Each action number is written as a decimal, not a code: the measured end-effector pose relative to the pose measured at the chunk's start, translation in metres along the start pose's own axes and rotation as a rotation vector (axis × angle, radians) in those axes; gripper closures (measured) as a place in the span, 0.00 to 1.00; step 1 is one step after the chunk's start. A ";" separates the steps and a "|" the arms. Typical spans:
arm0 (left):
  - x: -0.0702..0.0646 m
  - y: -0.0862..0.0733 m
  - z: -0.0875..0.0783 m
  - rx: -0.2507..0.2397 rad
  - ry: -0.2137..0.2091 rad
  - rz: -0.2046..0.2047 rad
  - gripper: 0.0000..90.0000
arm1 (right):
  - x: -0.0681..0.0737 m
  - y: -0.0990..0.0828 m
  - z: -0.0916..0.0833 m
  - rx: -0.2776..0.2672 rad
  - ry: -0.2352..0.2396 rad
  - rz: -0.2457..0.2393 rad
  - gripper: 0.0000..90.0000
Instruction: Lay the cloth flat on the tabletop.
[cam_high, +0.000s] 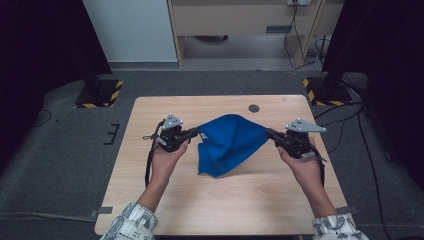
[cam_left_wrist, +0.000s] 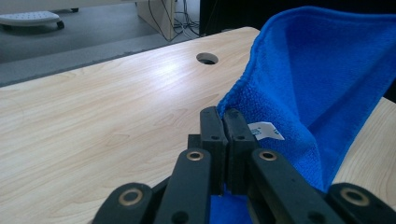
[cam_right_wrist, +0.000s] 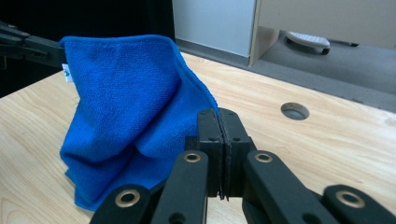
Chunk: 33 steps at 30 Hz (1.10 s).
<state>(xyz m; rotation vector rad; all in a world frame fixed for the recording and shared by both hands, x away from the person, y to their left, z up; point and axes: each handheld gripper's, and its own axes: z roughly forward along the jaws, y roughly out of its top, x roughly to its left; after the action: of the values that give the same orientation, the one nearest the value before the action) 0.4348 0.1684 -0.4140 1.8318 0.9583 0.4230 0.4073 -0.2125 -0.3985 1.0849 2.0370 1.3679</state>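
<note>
Left tongs (cam_high: 196, 133): closed tight on one upper corner of the blue microfibre cloth (cam_high: 227, 144), pads pressed together with fabric pinched between them. Small white care label (cam_left_wrist: 265, 130) just beside the left tongs' tips, on the cloth.

Right tongs (cam_high: 270, 133): closed tight on the opposite upper corner of the same cloth, no gap between the pads.

Cloth: stretched between the two tongs, top edge roughly level, body hanging down in folds below and between them. Lower folds touching or close above the light wooden desk (cam_high: 165, 200); contact not clear.

Round cable hole (cam_high: 254, 108) in the desk: beyond the tongs, nearer the right tongs than the left.

Both hands behind the tongs, patterned sleeves at the near desk edge.
</note>
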 end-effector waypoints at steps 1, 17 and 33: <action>0.000 0.000 0.000 0.000 0.000 0.000 0.98 | 0.000 0.000 0.000 0.000 0.000 0.000 0.99; 0.014 0.014 -0.012 -0.028 0.024 -0.006 0.98 | -0.005 0.015 -0.012 -0.019 -0.015 -0.013 0.99; 0.023 0.001 -0.009 -0.013 0.026 -0.020 0.98 | -0.021 0.001 0.013 0.016 -0.034 0.036 0.99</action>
<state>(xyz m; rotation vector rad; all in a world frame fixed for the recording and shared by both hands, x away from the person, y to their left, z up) 0.4440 0.1913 -0.4114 1.8075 0.9888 0.4403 0.4291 -0.2219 -0.4043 1.1490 2.0169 1.3433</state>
